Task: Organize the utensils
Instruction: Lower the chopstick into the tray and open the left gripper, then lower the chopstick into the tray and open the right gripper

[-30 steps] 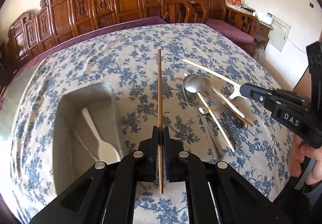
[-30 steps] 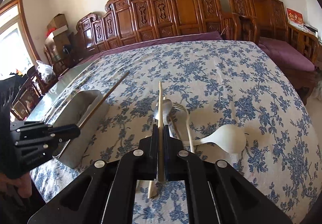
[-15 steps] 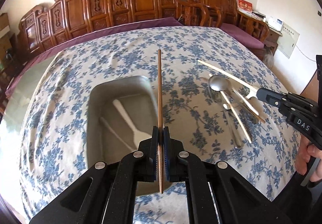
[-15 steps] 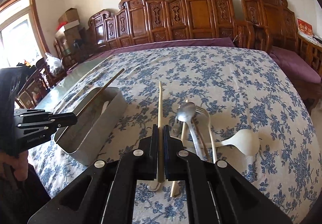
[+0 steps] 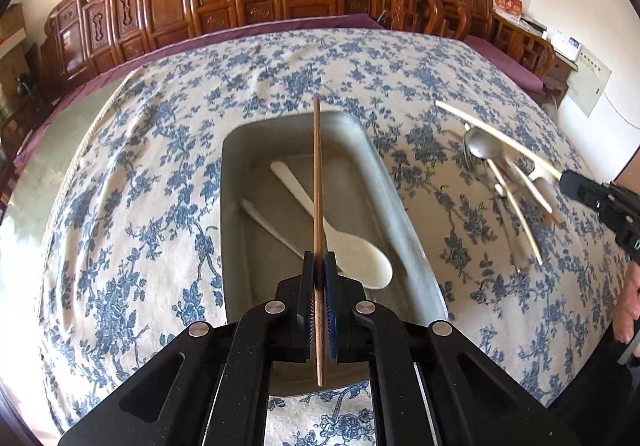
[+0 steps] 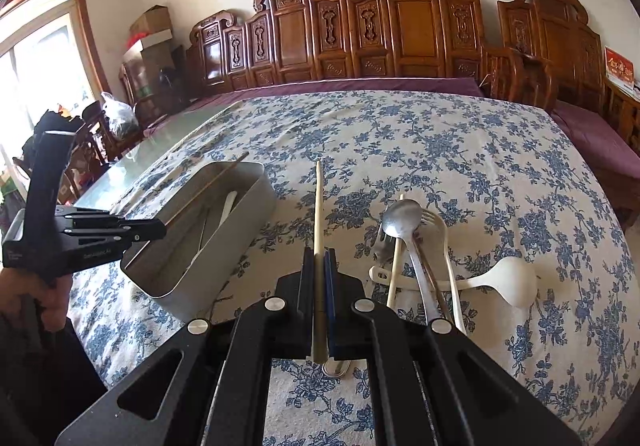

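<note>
My left gripper (image 5: pixel 319 266) is shut on a brown wooden chopstick (image 5: pixel 317 173) and holds it lengthwise above the grey metal tray (image 5: pixel 392 201). A white spoon (image 5: pixel 344 242) and a thin pale stick lie in the tray. My right gripper (image 6: pixel 319 262) is shut on a pale chopstick (image 6: pixel 317 205), above the cloth between the tray (image 6: pixel 224 246) and a pile of utensils. The pile holds a metal spoon (image 6: pixel 402 217), a fork (image 6: pixel 434 224), a white ladle (image 6: pixel 508 282) and a pale chopstick. The left gripper shows in the right wrist view (image 6: pixel 160 230).
The table has a blue floral cloth (image 6: pixel 460 149). Carved wooden chairs (image 6: pixel 400 25) line its far side. A purple cushion (image 6: pixel 592 129) lies at the right. The right gripper shows at the right edge of the left wrist view (image 5: pixel 568 179).
My left gripper has moved left with the brown chopstick, from over the cloth to over the tray. My right gripper has risen and shifted left with its pale chopstick.
</note>
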The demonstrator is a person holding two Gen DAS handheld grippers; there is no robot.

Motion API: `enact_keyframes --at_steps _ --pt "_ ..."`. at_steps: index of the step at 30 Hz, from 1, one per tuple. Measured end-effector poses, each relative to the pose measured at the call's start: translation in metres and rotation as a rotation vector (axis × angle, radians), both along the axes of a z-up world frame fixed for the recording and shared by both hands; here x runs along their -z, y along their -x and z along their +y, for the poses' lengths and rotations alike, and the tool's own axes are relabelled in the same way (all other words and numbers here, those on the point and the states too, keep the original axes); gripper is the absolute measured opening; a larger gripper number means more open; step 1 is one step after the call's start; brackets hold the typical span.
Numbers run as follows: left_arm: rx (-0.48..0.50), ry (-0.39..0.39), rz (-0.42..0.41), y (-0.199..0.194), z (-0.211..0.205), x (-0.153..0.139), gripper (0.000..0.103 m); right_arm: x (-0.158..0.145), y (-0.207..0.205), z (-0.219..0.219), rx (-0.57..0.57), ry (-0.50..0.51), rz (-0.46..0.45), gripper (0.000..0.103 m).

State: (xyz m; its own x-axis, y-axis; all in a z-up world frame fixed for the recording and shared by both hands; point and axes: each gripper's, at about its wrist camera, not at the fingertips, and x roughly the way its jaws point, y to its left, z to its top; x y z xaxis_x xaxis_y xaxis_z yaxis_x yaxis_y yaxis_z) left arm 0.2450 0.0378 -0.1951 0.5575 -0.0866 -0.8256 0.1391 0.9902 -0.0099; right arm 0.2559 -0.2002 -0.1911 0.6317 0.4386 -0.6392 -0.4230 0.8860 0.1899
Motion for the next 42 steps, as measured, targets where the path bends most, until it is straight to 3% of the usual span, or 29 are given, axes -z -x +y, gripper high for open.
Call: enact_keyframes --at_steps 5,15,18,22,32,42 --pt "0.003 0.002 0.028 -0.001 -0.001 0.015 0.004 0.001 0.0 0.002 -0.004 -0.006 0.007 0.006" --pt "-0.007 0.01 0.016 -0.001 0.004 0.018 0.004 -0.002 0.005 0.009 -0.011 -0.006 0.004 0.006" --pt "-0.034 0.02 0.0 0.0 0.01 0.015 0.006 -0.003 0.011 0.017 -0.02 -0.009 0.011 0.006" --pt "-0.055 0.055 -0.034 0.005 0.018 0.005 0.021 -0.004 0.018 0.026 -0.042 -0.032 0.03 0.006" --pt "-0.087 0.047 -0.114 0.014 0.038 -0.019 0.022 -0.012 0.018 0.055 -0.053 -0.048 0.045 0.006" --pt "-0.123 0.055 -0.138 0.018 0.065 -0.026 0.022 -0.011 0.008 0.119 -0.121 -0.015 0.068 0.006"
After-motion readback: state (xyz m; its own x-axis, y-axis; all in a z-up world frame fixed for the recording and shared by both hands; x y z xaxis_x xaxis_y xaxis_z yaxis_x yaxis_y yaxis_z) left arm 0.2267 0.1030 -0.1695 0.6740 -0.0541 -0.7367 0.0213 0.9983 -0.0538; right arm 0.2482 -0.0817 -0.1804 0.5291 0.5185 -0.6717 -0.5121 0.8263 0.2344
